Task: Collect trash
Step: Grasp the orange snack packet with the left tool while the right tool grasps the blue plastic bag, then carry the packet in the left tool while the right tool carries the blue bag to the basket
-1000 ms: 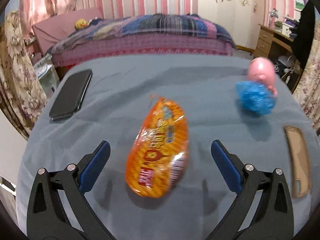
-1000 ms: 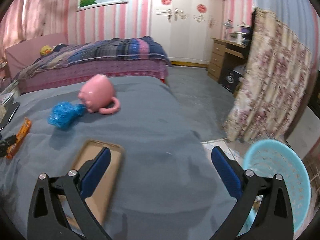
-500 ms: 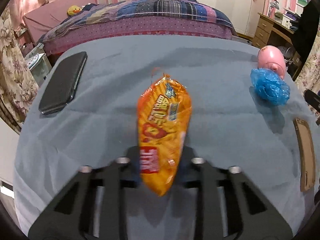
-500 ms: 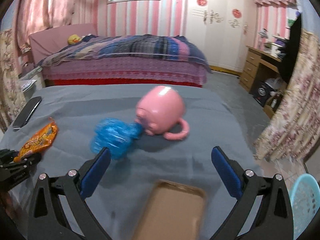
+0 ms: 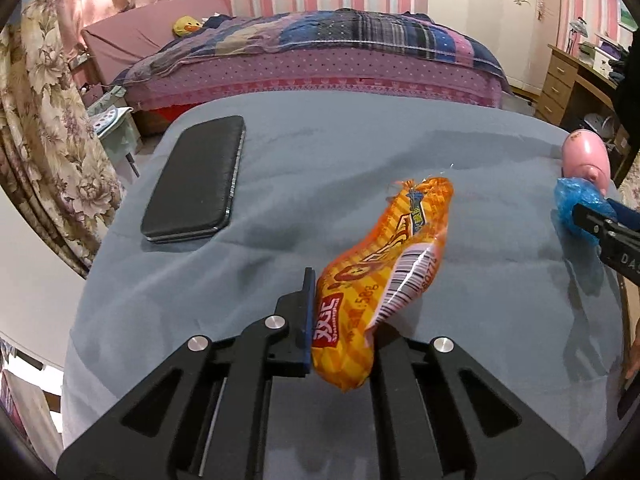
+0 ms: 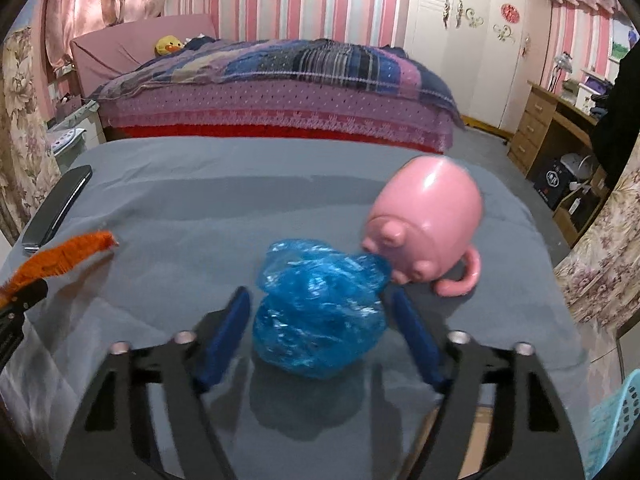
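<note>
Your left gripper (image 5: 340, 320) is pinching the near end of an orange snack packet (image 5: 384, 276), its jaws pressed tight on the foil. Most of the packet sticks out beyond the fingers and tilts away to the right, lifted clear of the grey blanket (image 5: 320, 152). Because you hold it by one end only, the slick foil could slide out if you swing it fast.

Your right gripper (image 6: 320, 332) has its fingers spread on either side of a crumpled blue plastic bag (image 6: 320, 308) that lies on the blanket; the pads look near it but not yet gripping. The bag's far edge touches a pink pig-shaped mug (image 6: 428, 232) lying on its side. If you reach too deep as you squeeze, your right finger may catch the mug's snout and drag it along. The soft bag may also squash and slip free.

A light blue basket (image 6: 616, 424) shows at the lower right, off the blanket. A black phone (image 5: 196, 180) lies well to the left.
</note>
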The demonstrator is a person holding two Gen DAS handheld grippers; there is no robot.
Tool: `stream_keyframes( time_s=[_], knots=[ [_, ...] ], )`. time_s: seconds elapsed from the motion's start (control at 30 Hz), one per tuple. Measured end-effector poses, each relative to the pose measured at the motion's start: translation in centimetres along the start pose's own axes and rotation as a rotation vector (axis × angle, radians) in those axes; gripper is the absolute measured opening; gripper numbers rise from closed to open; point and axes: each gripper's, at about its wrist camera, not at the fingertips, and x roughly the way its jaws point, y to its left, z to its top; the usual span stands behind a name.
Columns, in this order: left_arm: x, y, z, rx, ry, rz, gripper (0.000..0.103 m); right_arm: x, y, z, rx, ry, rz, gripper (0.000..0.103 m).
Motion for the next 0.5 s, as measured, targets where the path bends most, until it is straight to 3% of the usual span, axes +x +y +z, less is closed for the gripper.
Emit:
stream_keyframes(
  time_s=[0.13, 0.23, 0.5],
  knots=[
    [-0.3, 0.2, 0.2, -0.002, -0.012, 0.001, 0.004, 0.7, 0.5, -0.1, -0.003, 0.015, 0.033, 0.044],
    [-0.3, 0.2, 0.3, 0.002, -0.015, 0.005, 0.004, 0.6, 0.7, -0.4, -0.015, 0.0, 0.035, 0.037],
    [-1.5, -1.3, 0.0, 0.042, -0.05, 0.024, 0.004, -3.4, -0.5, -1.3, -0.042, -0.078, 0.039, 0.033]
  ],
)
